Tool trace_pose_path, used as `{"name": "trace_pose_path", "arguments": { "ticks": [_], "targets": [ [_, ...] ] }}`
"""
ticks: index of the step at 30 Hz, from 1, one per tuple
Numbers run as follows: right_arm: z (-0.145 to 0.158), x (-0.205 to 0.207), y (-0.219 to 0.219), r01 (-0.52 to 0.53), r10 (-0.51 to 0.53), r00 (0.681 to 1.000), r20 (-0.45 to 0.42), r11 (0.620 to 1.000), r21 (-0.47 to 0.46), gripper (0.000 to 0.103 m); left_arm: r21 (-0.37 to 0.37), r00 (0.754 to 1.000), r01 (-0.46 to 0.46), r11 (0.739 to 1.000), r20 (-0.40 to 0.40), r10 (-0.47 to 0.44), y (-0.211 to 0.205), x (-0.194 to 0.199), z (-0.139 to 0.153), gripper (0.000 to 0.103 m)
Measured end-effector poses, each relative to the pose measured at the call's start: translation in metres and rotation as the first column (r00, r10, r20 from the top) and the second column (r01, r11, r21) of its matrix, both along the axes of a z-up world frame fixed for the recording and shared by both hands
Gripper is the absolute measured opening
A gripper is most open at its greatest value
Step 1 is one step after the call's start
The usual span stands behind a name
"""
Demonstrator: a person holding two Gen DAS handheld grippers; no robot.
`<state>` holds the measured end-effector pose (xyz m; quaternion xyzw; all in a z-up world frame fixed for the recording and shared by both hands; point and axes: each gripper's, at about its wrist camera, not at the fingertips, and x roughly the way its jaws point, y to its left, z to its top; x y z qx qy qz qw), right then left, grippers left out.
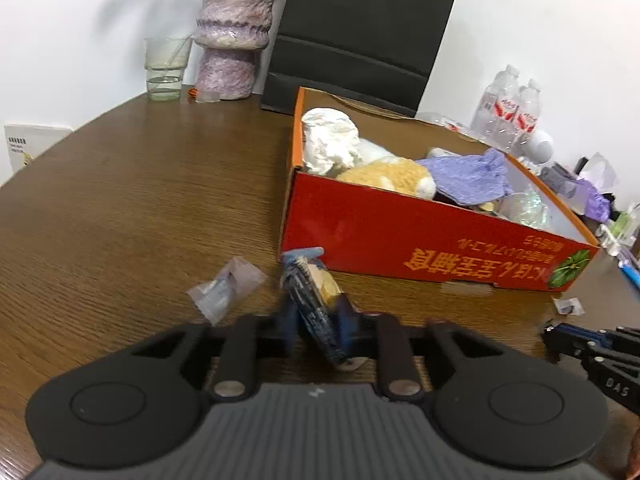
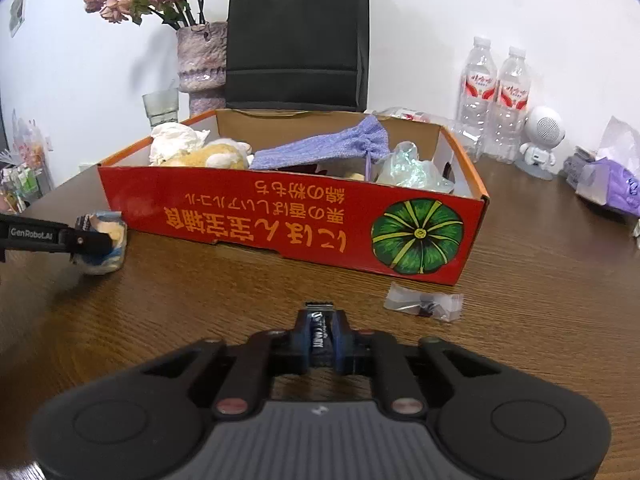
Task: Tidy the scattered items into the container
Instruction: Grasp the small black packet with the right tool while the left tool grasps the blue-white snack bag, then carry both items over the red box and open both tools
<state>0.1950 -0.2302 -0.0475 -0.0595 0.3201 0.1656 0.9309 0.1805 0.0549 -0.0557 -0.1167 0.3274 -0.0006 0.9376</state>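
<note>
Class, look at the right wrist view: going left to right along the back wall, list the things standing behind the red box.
Glass tumbler → purple vase of dried roses → black paper bag → two water bottles → white robot figurine → purple tissue pack.

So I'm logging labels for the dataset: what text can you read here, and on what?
"GenRobot.AI": left gripper side.
"DAS": right gripper body.
"CANDY", partly hidden: packet in right gripper.
Red box: upside-down Japanese print, not transcribed.
Bottles: labels too blurred.
</note>
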Motion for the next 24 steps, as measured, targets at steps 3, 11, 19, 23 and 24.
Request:
{"name": "trace_pose_path", "arguments": {
  "ticks": [3,11,19,23,24],
  "targets": [
    [0.001,-0.005,-0.001,0.013,-0.013,1.000,0.008,1.000,0.015,0.009,0.007,0.999,0.005,1.000,0.043,-0.005,-0.002,-0.009,0.006,0.010],
    [0.021,-0.033,-0.016,0.058,-0.068,0.995,0.073,0.989,0.138,0.009,0.005,0.988,0.077,0.997,0.134,-0.077,-0.014,-0.045,0.024,0.010],
    [0.040,-0.051,-0.018,0.034,-0.054,0.992,0.117,0.986,0.163,0.009,0.028,0.967,0.137,0.990,0.211,-0.140,-0.023,-0.061,0.056,0.010],
    [0.059,-0.039,-0.017,0.032,-0.057,0.984,0.168,0.988,0.148,0.009,0.065,0.954,0.152,0.986,0.252,-0.163,-0.029,-0.045,0.078,0.009],
    [0.064,-0.033,-0.017,0.030,-0.057,0.982,0.179,0.989,0.148,0.009,0.074,0.951,0.155,0.985,0.259,-0.169,-0.031,-0.038,0.083,0.010]
  ]
}}
